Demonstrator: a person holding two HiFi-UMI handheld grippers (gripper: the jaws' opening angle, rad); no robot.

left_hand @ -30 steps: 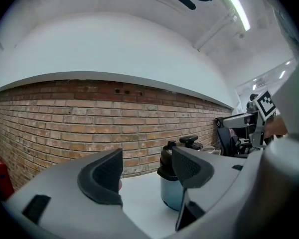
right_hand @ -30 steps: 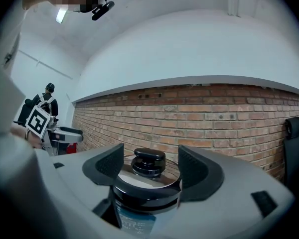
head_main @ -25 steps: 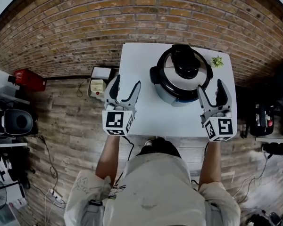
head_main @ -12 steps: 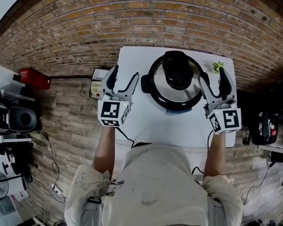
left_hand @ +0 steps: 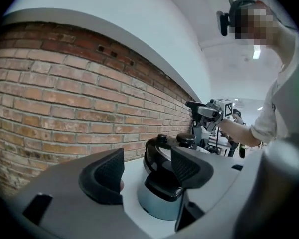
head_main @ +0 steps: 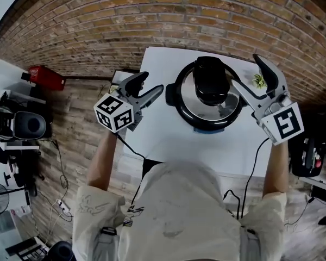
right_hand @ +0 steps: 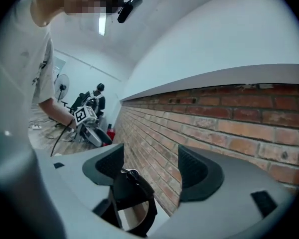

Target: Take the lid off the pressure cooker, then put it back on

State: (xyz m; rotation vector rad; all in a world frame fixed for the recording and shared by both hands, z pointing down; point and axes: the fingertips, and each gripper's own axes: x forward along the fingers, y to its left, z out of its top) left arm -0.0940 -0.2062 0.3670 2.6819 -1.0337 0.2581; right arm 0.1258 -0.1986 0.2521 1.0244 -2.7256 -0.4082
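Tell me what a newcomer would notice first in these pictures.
The pressure cooker stands out first: silver and black, lid on, at the far middle of the white table. Next come the two open grippers flanking it, the left gripper and the right gripper, both empty and turned toward it. Behind all of it runs a brick wall.

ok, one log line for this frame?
phase: pre-grasp | lid: on pressure cooker | left gripper: open, empty, at its left side | right gripper: open, empty, at its right side
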